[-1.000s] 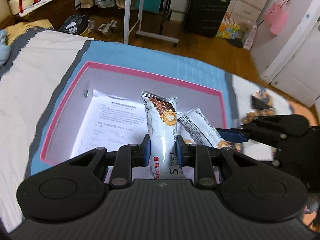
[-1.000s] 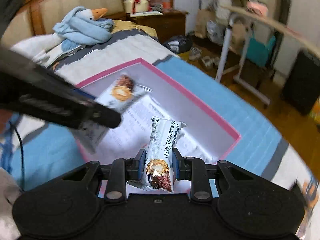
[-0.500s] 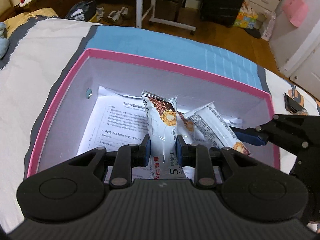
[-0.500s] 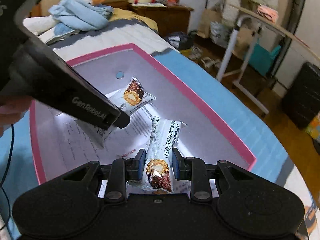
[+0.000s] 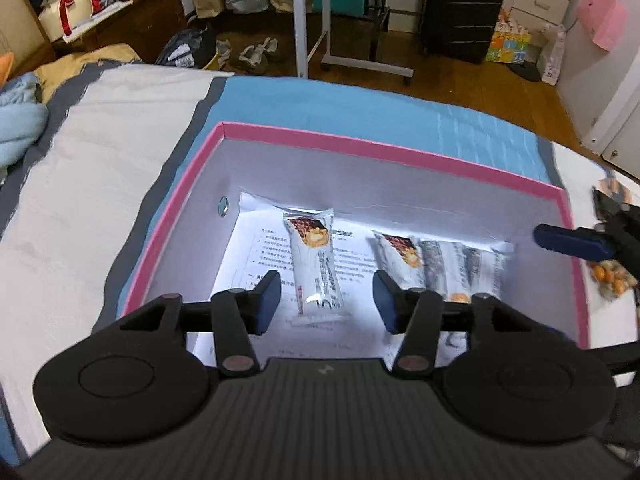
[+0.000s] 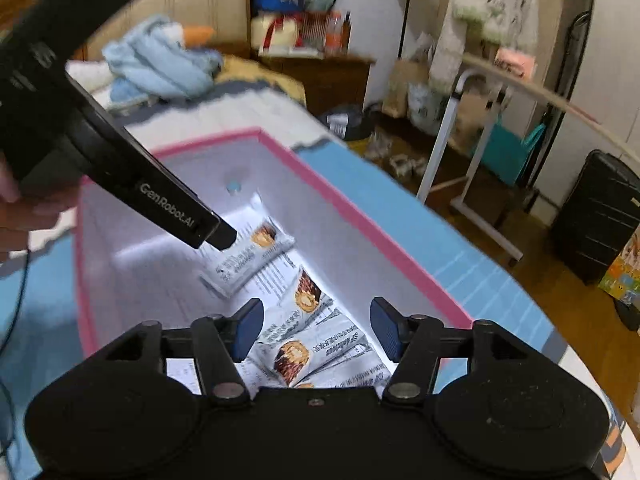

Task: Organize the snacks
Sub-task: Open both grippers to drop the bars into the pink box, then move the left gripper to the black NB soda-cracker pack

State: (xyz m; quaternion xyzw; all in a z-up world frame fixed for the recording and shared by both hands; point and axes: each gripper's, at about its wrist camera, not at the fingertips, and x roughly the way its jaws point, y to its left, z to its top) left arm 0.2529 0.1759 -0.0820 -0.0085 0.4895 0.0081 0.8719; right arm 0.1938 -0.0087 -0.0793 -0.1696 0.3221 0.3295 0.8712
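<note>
Both bars are down in the pink box (image 5: 400, 152) — left gripper (image 5: 326, 300) and right gripper (image 6: 316, 326) have just been opening, nothing pinched, loose snacks outside (image 5: 610, 276) left.

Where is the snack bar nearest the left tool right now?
In the left wrist view, the snack bar lies flat on the printed sheet inside the pink-rimmed box, left of the other bars.
</note>
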